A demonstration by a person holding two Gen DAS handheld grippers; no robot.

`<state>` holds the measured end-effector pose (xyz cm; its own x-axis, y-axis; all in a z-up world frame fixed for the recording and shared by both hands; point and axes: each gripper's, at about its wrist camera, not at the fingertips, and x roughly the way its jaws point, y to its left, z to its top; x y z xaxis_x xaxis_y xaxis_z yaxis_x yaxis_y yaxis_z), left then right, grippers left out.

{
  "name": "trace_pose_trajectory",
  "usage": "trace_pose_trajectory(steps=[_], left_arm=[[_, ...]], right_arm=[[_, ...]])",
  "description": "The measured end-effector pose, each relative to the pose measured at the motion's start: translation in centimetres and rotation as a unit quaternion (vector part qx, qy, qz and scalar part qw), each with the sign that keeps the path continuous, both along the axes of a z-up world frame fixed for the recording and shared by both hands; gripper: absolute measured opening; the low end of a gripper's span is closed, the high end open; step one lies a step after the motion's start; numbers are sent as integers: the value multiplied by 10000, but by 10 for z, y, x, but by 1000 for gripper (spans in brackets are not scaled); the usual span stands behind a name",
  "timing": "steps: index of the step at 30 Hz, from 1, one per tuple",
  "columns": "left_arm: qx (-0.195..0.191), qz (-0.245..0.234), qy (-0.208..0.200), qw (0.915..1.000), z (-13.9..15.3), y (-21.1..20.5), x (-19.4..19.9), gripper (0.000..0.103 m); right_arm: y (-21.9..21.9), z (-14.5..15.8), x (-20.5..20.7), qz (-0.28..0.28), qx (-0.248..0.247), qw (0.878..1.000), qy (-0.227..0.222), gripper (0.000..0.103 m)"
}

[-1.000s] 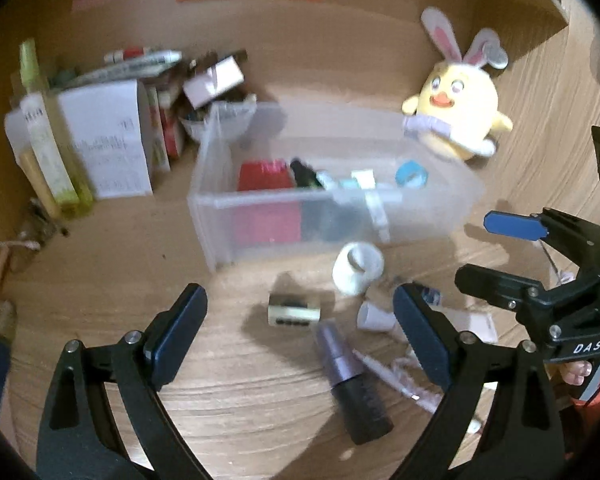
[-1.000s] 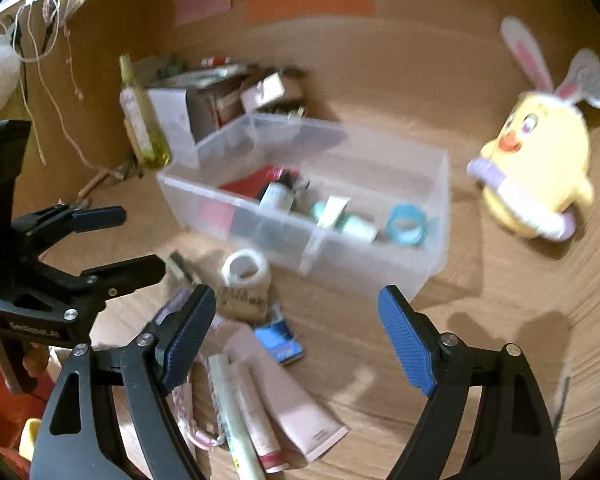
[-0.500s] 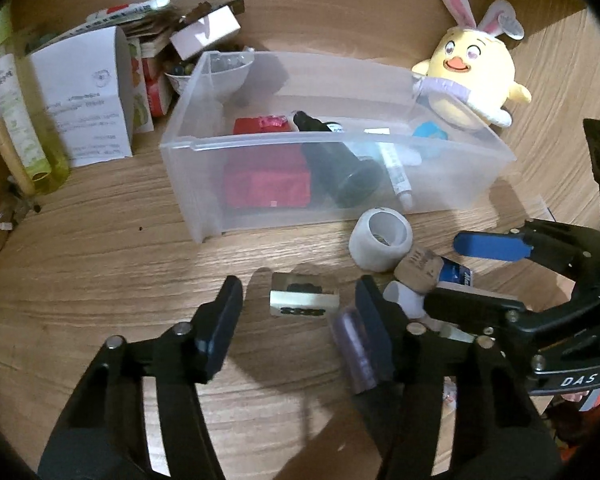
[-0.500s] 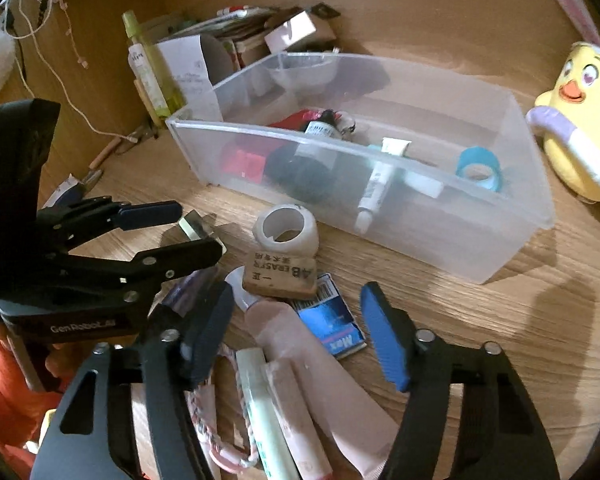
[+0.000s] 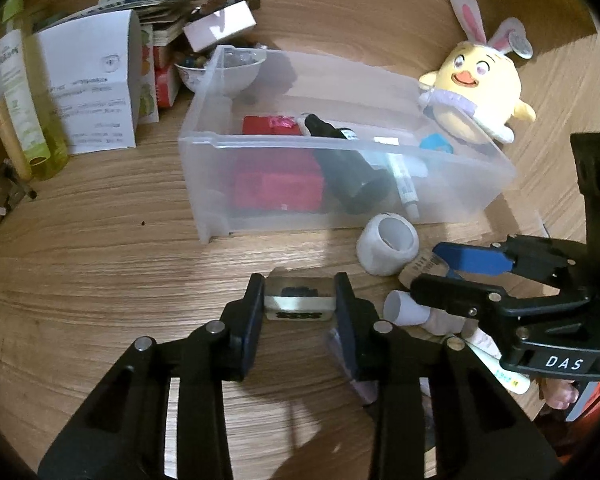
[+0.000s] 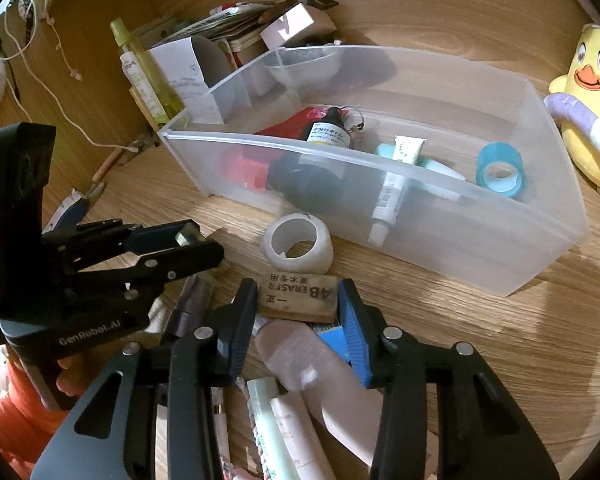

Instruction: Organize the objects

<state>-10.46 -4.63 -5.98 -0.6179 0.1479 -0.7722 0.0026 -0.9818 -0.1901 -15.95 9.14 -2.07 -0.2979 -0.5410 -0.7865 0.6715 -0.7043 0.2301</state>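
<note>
Left claw (image 5: 300, 300): narrowed onto small clear-topped cream rectangular block (image 5: 299, 305), flat on wooden desk (image 5: 100, 280); pads at both ends.
Right claw (image 6: 298, 300): narrowed around tan rectangular 4B eraser (image 6: 298, 296), perched on 1 pink tube (image 6: 320, 364) in the loose pile.
Destination: clear plastic bin (image 6: 480, 240), just beyond, already part-filled.
Neighbour: white tape roll (image 6: 298, 246), touching eraser.
Risk: eraser may pivot or slip on lifting, since it rests unevenly; claws near each other could collide.
</note>
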Motion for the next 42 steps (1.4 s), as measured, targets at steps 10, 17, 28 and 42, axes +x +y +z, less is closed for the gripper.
trace_pose_trajectory(steps=[10, 17, 28, 42], left_arm=[[-177, 104, 171, 9996, 7, 2, 12, 33], [-254, 155, 522, 9982, 30, 5, 25, 33], [-248, 165, 1357, 9903, 86, 14, 29, 33], [-188, 79, 1566, 9875, 112, 20, -3, 33]], right_arm=[[13, 10, 11, -151, 116, 9992, 345, 38], [27, 31, 18, -332, 11, 9972, 672, 38], [45, 73, 24, -547, -250, 9903, 1255, 37], [52, 103, -1, -818, -481, 9827, 1590, 38]])
